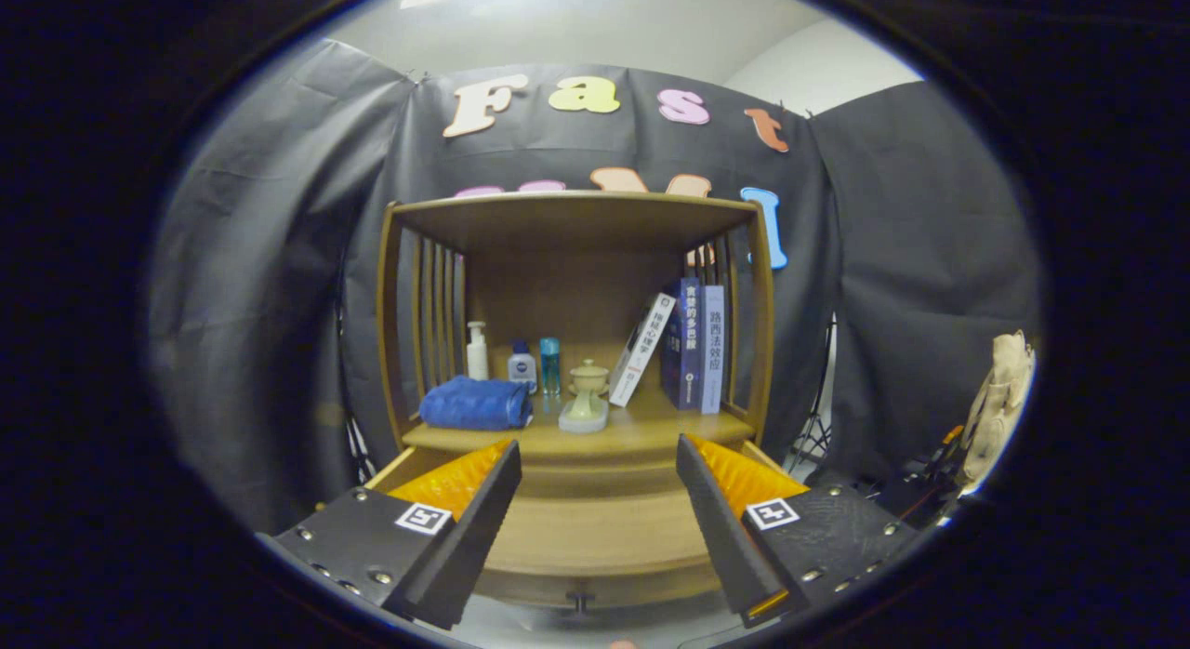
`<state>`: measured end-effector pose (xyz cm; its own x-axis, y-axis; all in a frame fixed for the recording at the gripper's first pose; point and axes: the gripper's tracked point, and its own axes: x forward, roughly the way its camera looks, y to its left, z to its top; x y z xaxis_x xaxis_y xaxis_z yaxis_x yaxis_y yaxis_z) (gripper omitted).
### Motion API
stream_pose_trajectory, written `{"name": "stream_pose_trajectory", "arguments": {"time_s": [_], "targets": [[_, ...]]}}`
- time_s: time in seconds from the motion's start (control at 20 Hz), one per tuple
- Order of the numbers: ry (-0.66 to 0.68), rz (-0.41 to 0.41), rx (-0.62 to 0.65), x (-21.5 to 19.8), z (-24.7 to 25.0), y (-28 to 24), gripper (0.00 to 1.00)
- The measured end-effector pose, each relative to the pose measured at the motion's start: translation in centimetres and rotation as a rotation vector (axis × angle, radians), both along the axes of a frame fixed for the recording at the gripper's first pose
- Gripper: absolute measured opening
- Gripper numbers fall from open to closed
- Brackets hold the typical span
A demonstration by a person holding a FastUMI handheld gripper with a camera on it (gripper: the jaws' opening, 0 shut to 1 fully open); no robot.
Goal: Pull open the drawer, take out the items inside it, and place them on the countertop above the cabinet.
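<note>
Gripper [598,463]: the two fingers stand wide apart at the lower part of the frame, holding nothing.
Drawer [595,533]: pulled open, in the lower centre, between the fingers; its wooden bottom shows bare.
Drawer handle [580,598]: small dark knob at the bottom centre.
Countertop [641,430]: wooden shelf in the centre, beyond the fingers.
Blue towel [474,403]: rolled, on the left of the countertop.
Bottles [521,363]: three, upright behind the towel.
Ceramic cup [586,398]: pale, centre of the countertop.
Books [693,344]: on the right; one leans.
</note>
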<state>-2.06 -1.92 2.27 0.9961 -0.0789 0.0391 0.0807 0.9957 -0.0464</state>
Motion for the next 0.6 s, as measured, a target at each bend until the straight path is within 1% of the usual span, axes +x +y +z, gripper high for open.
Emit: {"name": "stream_pose_trajectory", "arguments": {"time_s": [0.05, 0.15, 0.25, 0.4, 0.45, 0.5, 0.6], "targets": [[0.005, 0.006, -0.019, -1.1, -1.0, 0.0, 0.99], [-0.001, 0.000, -0.017, -2.6, -2.1, -0.2, 0.99], [-0.001, -0.008, -0.024, -3.2, -3.2, -0.6, 0.98], [0.047, 0.051, 0.046, -3.5, -6.1, 0.9, 0.98], [0.053, 0.054, 0.052, -3.2, -6.8, 0.7, 0.98], [0.045, 0.053, 0.039, -3.0, -7.3, 0.7, 0.98], [0.015, 0.015, 0.008, -2.6, -8.0, 0.0, 0.98]]}}
